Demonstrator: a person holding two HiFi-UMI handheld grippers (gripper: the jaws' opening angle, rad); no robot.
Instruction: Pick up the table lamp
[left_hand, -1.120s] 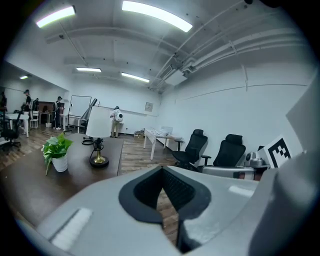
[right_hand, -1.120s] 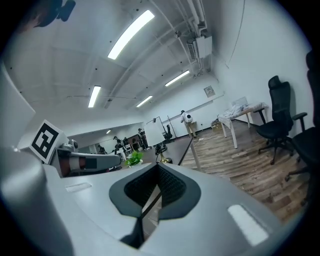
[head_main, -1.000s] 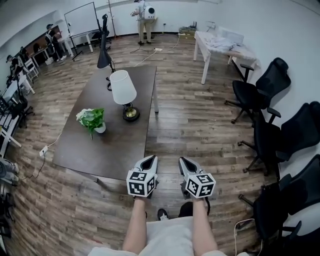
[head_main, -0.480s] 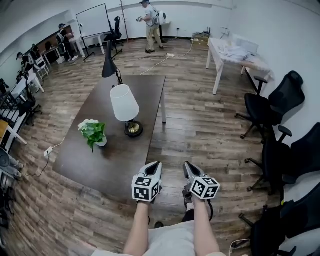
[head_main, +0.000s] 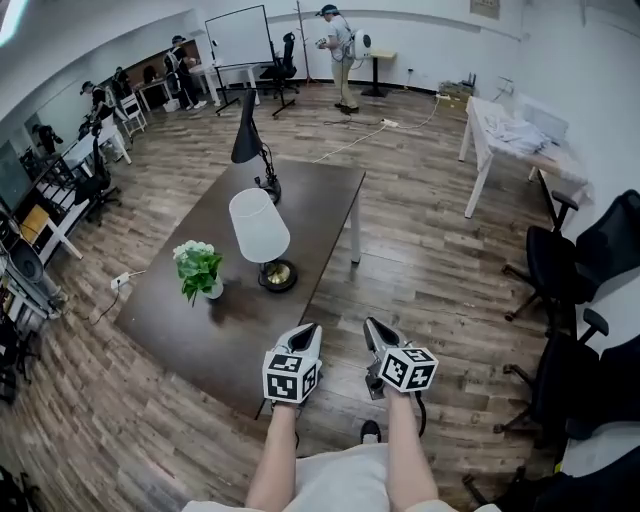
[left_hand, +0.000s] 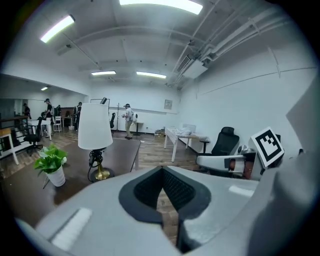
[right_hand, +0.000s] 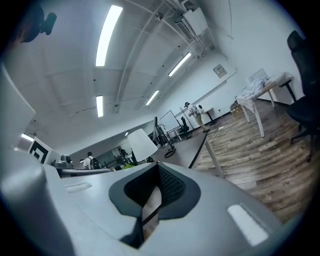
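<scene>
**Table lamp**: stands upright on the dark table. It has a white shade, a thin stem and a round brass base. The left gripper view shows a dark cord bunched at the stem. Nothing touches the lamp, and the pick-up is not yet begun.

**Potted plant**: just beside the lamp, on the person's left of it.

**Black desk lamp**: beyond the table lamp, towards the table's far end and apart from it.

**Left gripper**: well short of the lamp, over the table's near corner. Its jaws are pressed together with nothing between them.

**Right gripper**: also well short of the lamp and to the right of it, over the floor. Its jaws are closed to a thin slit and empty.

**Risks, as judged:**
1. Both sets of jaws are closed. If either reaches the stem unopened it will shove the lamp, not clasp it. The lamp is tall with a wide shade on top, so it is likely to tip.
2. A grip on the shade is unsound, since the shade looks thin and tapered and may crush or slip.
3. The bunched cord may catch in the jaws or drag on the lift. Where it runs cannot be told.
4. The plant stands close enough that a wide approach from the left could knock it over.
5. A grip high on the stem lets the heavy base swing.
</scene>
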